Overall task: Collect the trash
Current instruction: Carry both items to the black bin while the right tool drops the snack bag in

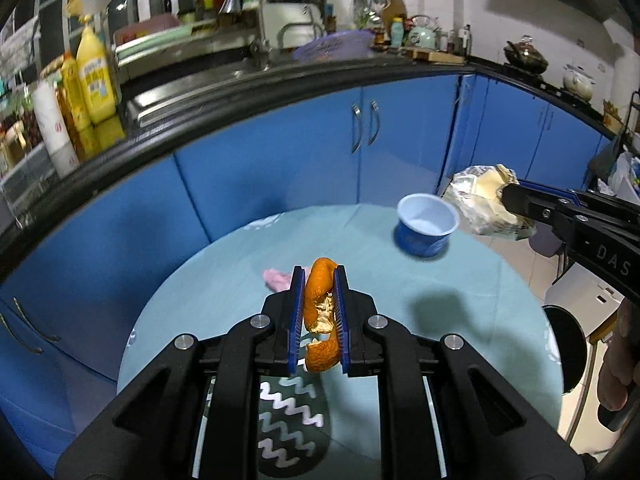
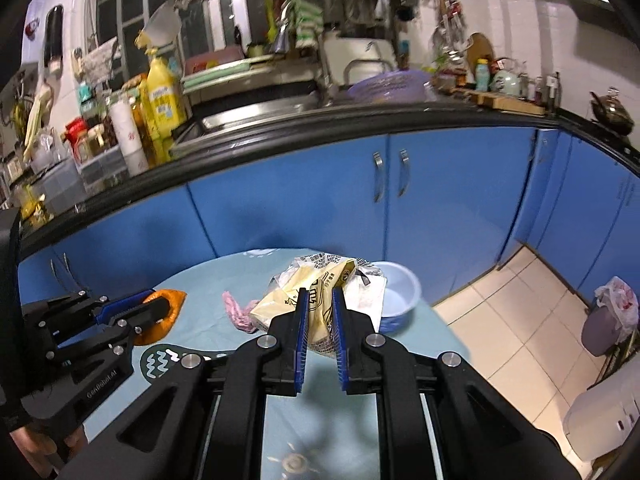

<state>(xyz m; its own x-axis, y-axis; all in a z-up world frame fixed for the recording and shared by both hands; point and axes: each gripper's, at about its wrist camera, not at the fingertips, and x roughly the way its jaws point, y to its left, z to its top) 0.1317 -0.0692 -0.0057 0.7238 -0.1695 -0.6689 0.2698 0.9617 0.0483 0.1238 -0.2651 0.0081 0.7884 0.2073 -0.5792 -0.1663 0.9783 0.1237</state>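
My left gripper (image 1: 319,274) is shut on an orange peel (image 1: 319,300) and holds it above the round light-blue table (image 1: 460,340). The peel also shows in the right wrist view (image 2: 168,312). My right gripper (image 2: 319,294) is shut on a crumpled yellow-and-white food wrapper (image 2: 320,292), lifted above the table; in the left wrist view the wrapper (image 1: 480,196) hangs at the right. A blue paper cup (image 1: 426,226) stands near the table's far edge. A small pink scrap (image 1: 276,278) lies on the table beyond my left gripper.
Blue kitchen cabinets (image 1: 280,168) run behind the table under a cluttered black counter (image 1: 240,96). A dark mat with zigzags (image 1: 292,412) lies on the table. A bin with a plastic bag (image 2: 612,316) stands on the tiled floor at right.
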